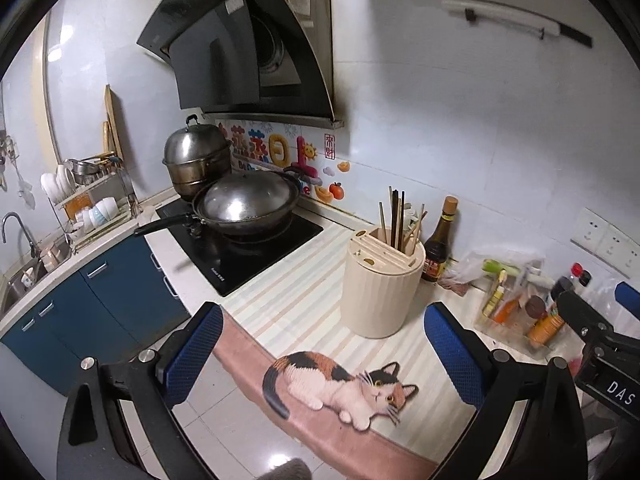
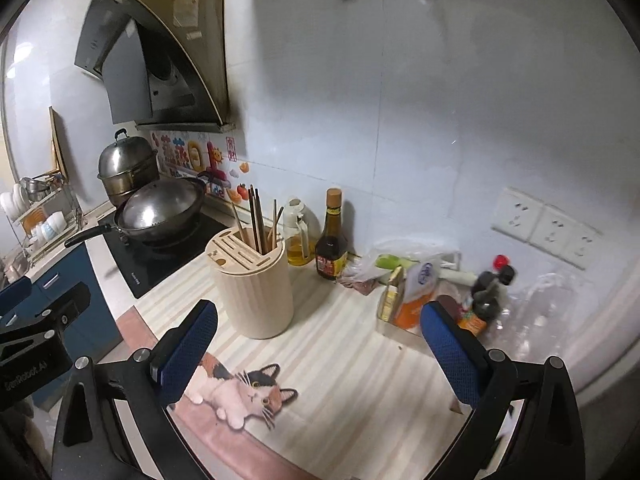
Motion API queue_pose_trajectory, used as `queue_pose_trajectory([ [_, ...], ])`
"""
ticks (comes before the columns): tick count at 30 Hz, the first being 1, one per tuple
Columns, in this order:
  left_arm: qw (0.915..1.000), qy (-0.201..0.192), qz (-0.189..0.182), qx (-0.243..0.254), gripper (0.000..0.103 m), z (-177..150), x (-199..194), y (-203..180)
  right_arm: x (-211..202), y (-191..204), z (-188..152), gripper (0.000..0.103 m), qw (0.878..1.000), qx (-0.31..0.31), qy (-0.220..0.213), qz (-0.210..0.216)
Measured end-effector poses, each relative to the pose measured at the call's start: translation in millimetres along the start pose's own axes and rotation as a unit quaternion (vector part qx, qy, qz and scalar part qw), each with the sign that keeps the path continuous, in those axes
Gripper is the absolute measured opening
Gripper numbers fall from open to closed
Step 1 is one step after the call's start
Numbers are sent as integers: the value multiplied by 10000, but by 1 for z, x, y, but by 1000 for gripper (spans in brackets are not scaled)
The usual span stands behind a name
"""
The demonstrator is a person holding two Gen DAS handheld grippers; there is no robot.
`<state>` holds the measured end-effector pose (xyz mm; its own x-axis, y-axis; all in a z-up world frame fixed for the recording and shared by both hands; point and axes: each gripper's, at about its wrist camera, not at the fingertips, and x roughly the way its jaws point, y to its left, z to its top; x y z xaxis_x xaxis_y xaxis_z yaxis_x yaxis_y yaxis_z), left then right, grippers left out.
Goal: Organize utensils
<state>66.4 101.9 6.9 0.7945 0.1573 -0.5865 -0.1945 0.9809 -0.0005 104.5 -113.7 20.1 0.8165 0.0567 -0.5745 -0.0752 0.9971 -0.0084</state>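
A: Chopsticks (image 1: 396, 220) already stand in the cream utensil holder (image 1: 380, 284) at the centre of your left view; I see no loose utensils on the striped mat (image 1: 288, 296), so you're either nearly done or not started.

B: And the claws?

A: Your left gripper (image 1: 322, 356) and right gripper (image 2: 318, 350) are both spread wide, grasping nothing. Only your right view shows the oil jug (image 2: 298, 236) beside the soy bottle (image 2: 331, 240), centre frame.

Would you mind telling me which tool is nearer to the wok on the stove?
Left. The left tool sits on the wok's side of the counter; the right tool is further along, towards the condiments.
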Motion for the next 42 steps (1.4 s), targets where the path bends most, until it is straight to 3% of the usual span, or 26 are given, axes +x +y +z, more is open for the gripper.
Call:
queue_pose_trajectory([
  [6, 9999, -89, -59, -25, 103, -10, -37, 7, -50, 6, -8, 103, 9998, -22, -204, -21],
  [13, 9998, -197, -9, -16, 103, -15, -54, 6, -69, 5, -6, 103, 9995, -24, -314, 23],
  [26, 9998, 133, 83, -84, 103, -11, -47, -9, -50, -2, 4, 103, 9998, -130, -82, 112],
  [42, 9998, 126, 157, -60, 103, -10, -45, -9, -39, -6, 3, 103, 9997, -141, 1, 178],
])
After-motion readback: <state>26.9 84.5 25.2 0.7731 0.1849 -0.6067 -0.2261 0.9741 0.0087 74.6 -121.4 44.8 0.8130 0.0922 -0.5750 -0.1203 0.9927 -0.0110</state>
